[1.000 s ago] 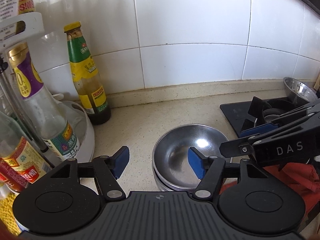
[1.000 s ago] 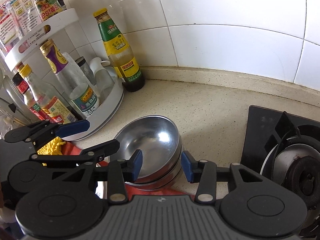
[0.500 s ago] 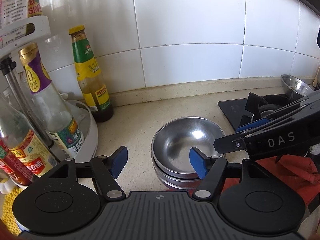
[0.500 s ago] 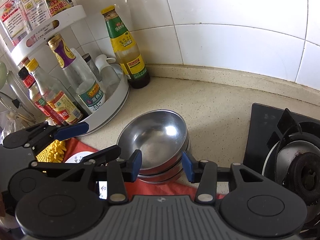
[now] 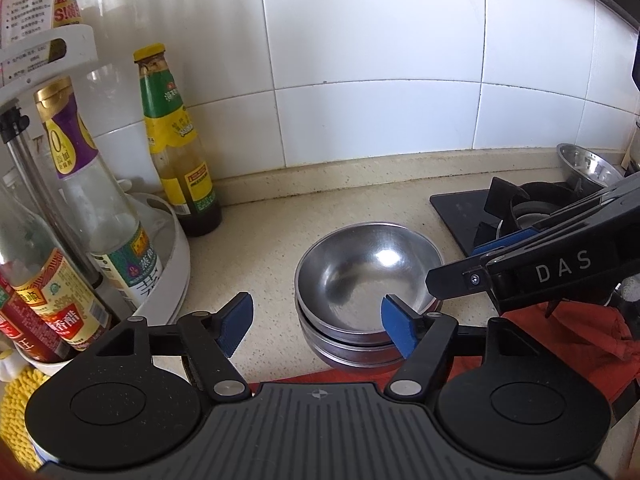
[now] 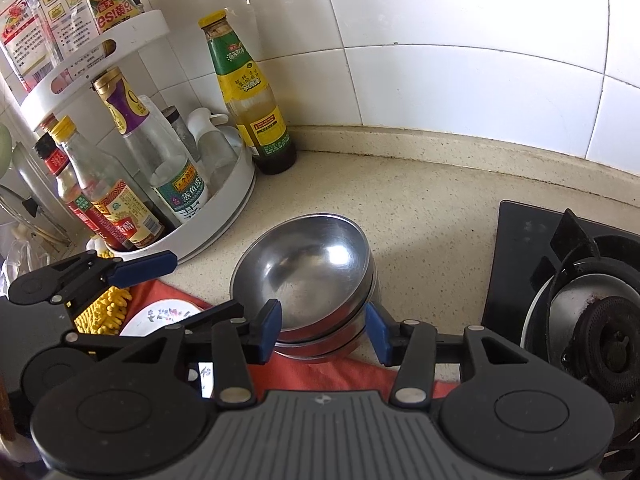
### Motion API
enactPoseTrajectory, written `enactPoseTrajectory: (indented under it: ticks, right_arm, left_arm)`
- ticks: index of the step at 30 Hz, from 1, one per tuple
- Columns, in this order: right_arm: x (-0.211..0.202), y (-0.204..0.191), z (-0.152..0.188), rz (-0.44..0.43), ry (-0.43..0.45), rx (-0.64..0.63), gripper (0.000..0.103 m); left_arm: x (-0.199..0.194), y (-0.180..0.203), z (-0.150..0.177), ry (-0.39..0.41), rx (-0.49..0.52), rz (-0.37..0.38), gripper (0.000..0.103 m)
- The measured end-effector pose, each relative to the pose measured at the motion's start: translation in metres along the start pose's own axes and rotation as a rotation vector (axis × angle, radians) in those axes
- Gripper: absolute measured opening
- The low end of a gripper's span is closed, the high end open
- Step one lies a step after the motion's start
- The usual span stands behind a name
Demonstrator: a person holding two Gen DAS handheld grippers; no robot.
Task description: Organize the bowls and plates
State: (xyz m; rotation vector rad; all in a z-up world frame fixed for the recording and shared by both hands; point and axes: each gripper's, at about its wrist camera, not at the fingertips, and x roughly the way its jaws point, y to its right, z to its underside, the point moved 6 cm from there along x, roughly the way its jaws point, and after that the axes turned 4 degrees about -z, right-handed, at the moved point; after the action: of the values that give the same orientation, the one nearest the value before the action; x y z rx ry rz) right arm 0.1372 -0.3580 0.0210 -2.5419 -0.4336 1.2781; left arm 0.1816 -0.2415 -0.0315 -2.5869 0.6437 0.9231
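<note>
A stack of steel bowls rests on the speckled counter, its near edge over a red cloth. My left gripper is open and its jaws are opening. Its right pad stands in front of the stack's near rim, its left pad over bare counter. My right gripper straddles the near side of the stack. Its jaws are opening too, and the pads sit just off the bowl walls. A white flowered plate lies on the cloth at the left.
A white turntable rack of bottles stands at the left, with a sauce bottle beside it at the tiled wall. A gas hob is at the right, another steel bowl behind it. A yellow mop cloth lies near the rack.
Both grippers' jaws have widened a little. The left wrist view has drawn back slightly from the bowl stack, which has stayed in place on the counter.
</note>
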Motion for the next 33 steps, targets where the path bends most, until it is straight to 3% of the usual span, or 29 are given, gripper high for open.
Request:
enactPoseTrajectory:
  ticks: [18,33]
  right_arm:
    - [0.001,0.01,0.0,0.007,-0.02,-0.002,0.048]
    - [0.008,0.037,0.008,0.019,-0.062,0.067,0.052]
  left_arm:
    - [0.014,0.016,0.015,-0.043,0.005,0.029,0.082]
    - [0.031,0.022,0.022,-0.082,0.022,0.068,0.086]
